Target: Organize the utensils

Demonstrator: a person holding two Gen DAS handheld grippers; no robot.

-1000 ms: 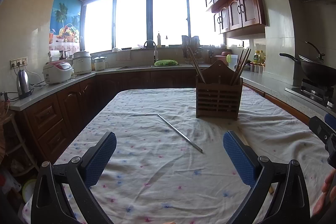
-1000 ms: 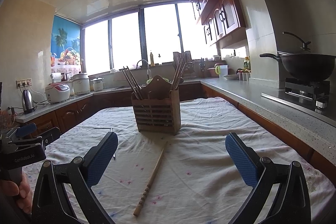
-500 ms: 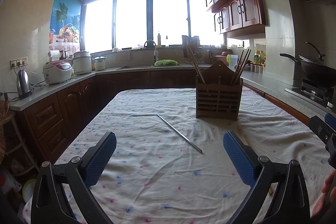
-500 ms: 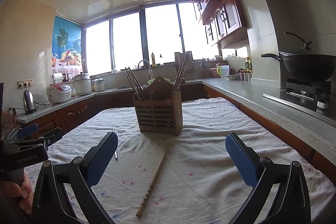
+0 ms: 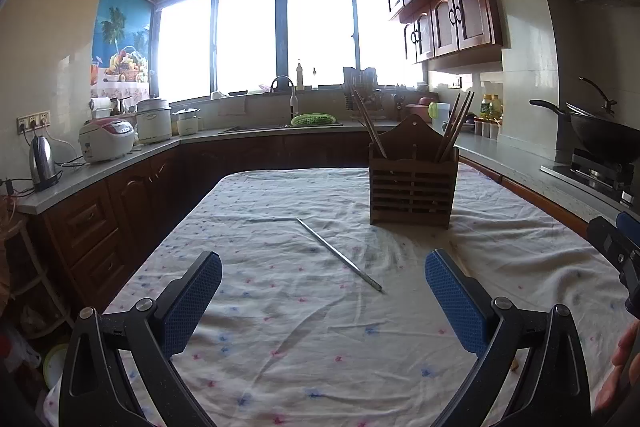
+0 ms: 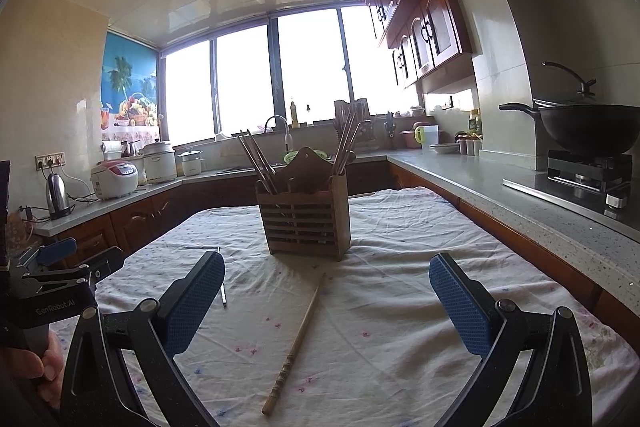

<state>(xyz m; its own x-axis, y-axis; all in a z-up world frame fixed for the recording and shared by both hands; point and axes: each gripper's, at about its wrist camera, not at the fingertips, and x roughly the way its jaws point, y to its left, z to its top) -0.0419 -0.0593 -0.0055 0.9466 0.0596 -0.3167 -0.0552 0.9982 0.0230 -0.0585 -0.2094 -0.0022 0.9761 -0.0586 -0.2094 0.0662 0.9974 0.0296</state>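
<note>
On the far left of the kitchen a steel kettle [image 5: 41, 161] and a white rice cooker [image 5: 106, 139] stand on the side counter, well apart from the cloth-covered worktop [image 5: 304, 331] in the middle. The left hand-held gripper [image 5: 323, 301] hovers over the near part of that worktop with its blue-padded fingers [image 5: 191, 303] spread wide and nothing between them. Ahead of it a thin metal chopstick [image 5: 340, 254] lies flat on the flowered cloth, running diagonally from the middle toward the near right; a second thin metal piece meets its far end and points left. In the right wrist view, white lettering on the body of the left tool reads roughly "GenRobot.AI", with part of a hand [image 6: 40, 367] gripping it below. Further right stands a slatted wooden utensil holder [image 6: 304, 217], upright on the cloth, with an arched back panel and two side compartments, each holding a bundle of dark chopsticks [image 6: 256, 163] that lean outward. A wooden chopstick [image 6: 296, 343] with a ribbed, turned near end lies on the cloth in front of the holder, its tip pointing toward the holder's base but apart from it. The right hand-held gripper [image 6: 327, 301] hangs above this chopstick, jaws wide apart and empty, not touching it. At the far right a black wok [image 6: 588, 129] sits on a gas burner on the stone counter beneath wooden wall cabinets [image 6: 424, 23].
</note>
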